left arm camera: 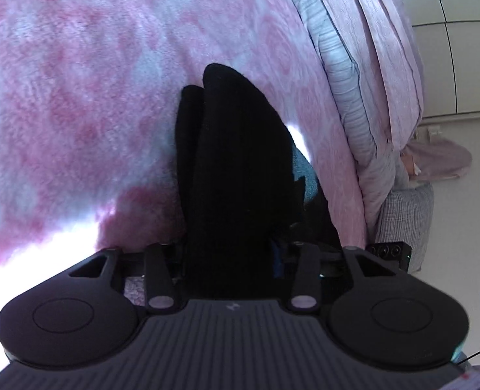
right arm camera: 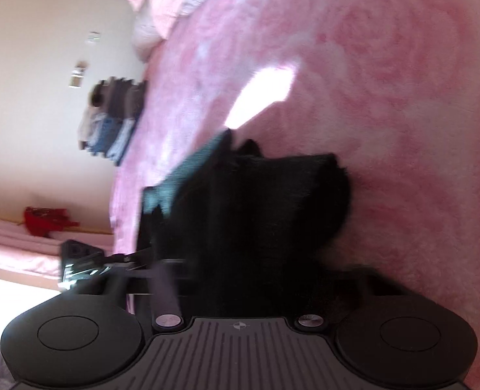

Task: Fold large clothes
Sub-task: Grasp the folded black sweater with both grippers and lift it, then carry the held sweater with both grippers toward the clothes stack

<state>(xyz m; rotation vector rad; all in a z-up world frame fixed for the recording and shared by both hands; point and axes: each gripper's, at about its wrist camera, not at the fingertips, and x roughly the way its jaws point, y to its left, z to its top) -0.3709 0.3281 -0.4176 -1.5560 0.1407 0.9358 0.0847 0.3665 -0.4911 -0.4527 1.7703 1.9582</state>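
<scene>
Pointing away lengthwise — black garment (left arm camera: 230, 162)

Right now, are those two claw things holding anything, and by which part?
Both seem to hold the black garment: a bunched fold fills the left gripper and the right gripper. Which part of it cannot be told.
</scene>
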